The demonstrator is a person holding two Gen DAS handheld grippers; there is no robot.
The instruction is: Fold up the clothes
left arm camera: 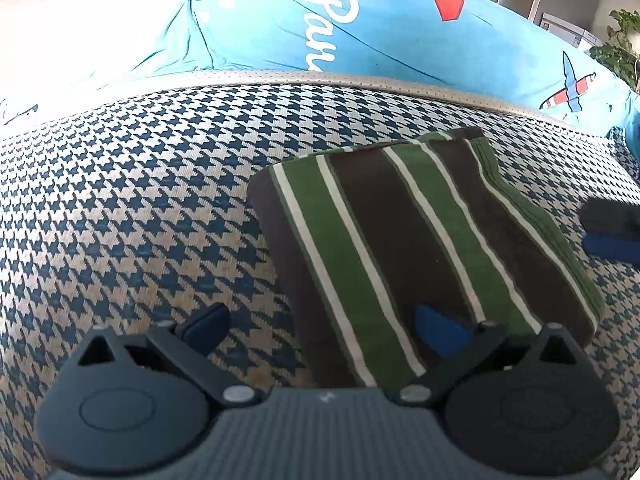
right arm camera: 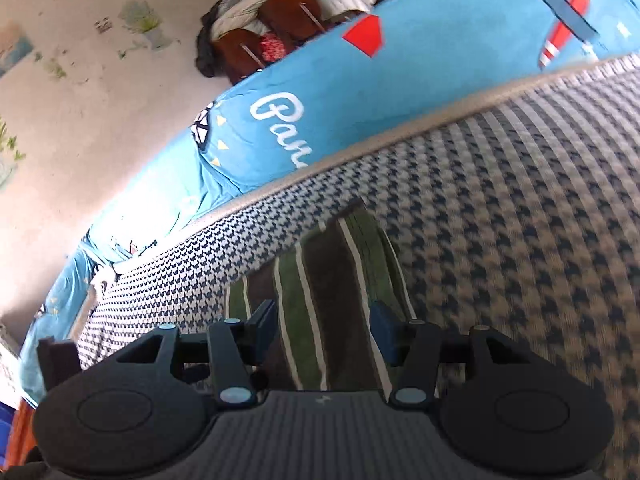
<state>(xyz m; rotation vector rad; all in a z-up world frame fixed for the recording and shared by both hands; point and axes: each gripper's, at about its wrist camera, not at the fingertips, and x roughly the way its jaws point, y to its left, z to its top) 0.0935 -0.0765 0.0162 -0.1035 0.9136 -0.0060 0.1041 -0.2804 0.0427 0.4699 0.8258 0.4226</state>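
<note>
The left gripper (left arm camera: 320,326) is wide apart and holds nothing, one finger over the folded green, brown and white striped cloth (left arm camera: 420,240). The right gripper (right arm camera: 322,330) gapes empty above it. The cloth lies on the blue-and-white houndstooth bed cover (left arm camera: 140,200).

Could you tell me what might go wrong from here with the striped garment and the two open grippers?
1. The left gripper is open and straddles the near left edge of the folded garment; closing may catch only the top layer and undo the fold.
2. The right gripper is open over the garment's end, and its view is blurred, so it seems to be moving; it could drag the fabric askew on the houndstooth cover.
</note>
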